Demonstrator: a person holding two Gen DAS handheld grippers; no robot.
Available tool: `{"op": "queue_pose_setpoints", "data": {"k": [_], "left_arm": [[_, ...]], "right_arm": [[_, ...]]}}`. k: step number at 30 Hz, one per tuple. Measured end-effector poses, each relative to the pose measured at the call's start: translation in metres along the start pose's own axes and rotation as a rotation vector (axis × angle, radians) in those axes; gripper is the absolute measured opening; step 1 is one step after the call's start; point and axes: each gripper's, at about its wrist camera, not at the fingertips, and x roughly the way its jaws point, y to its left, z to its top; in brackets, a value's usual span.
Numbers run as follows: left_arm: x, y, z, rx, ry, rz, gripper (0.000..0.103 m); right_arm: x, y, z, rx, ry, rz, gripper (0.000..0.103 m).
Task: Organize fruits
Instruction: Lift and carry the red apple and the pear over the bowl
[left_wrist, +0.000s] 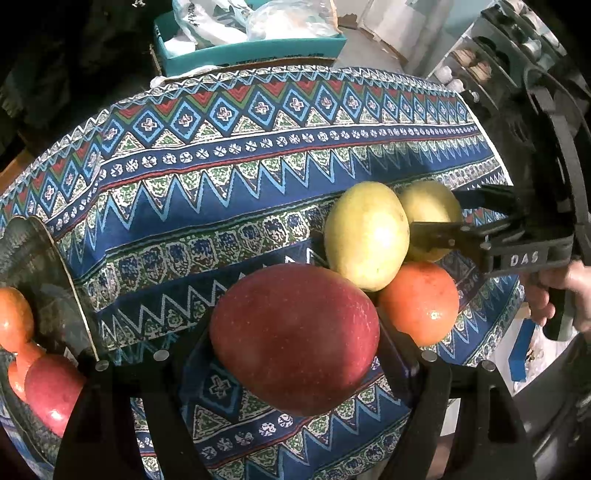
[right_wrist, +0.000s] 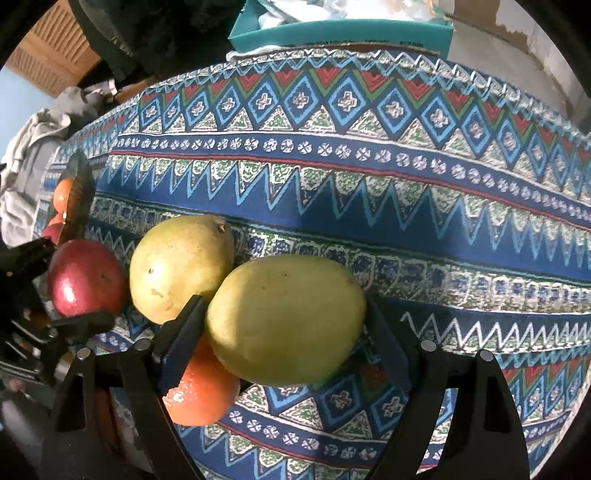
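My left claw (left_wrist: 295, 343) is clenched on the red apple (left_wrist: 294, 338), one finger pressed on each side of it, and the apple sits up between them above the patterned cloth (left_wrist: 229, 206). My right claw (right_wrist: 286, 321) is grasping a yellow mango (right_wrist: 286, 319) the same way, fingers (right_wrist: 184, 332) flat against both flanks, the fruit lying lengthwise across the gap.

In the left wrist view, the right claw comes in from the right side, held level, pointing across toward the fruit pile, with my hand (left_wrist: 565, 295) wrapped round its handle further right. Its fingers straddle the far mango (left_wrist: 430, 218).

Just ahead and right of the left claw lies a second mango (left_wrist: 365, 234), touching the one in the right claw. An orange (left_wrist: 419, 302) rests against both mangoes, just beside the apple on its right.

In the right wrist view, that orange (right_wrist: 203, 391) sits below and left of the right claw, partly under its left finger. The second mango (right_wrist: 181, 266) is just left, touching the held one, and the apple (right_wrist: 86, 277) lies further left in the other claw (right_wrist: 55, 284).

To the far left of the left claw stands a glass bowl (left_wrist: 55, 258) with an orange and a red apple visible inside. Beyond the cloth's far edge is a teal box (left_wrist: 251, 51).
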Motion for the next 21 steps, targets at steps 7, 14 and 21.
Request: {"op": "queue_pose_setpoints", "data": {"k": [7, 14, 21], "left_arm": [[-0.021, 0.001, 0.001, -0.008, -0.047, 0.000, 0.081], [-0.045, -0.001, -0.002, -0.009, -0.091, -0.003, 0.081], [-0.069, -0.005, -0.008, 0.002, -0.141, 0.011, 0.081]], "right_arm": [[-0.026, 0.004, -0.008, -0.002, -0.071, -0.080, 0.085], [-0.063, 0.013, -0.008, -0.020, -0.152, -0.121, 0.085], [-0.094, 0.039, -0.002, -0.036, -0.225, -0.105, 0.085]]}}
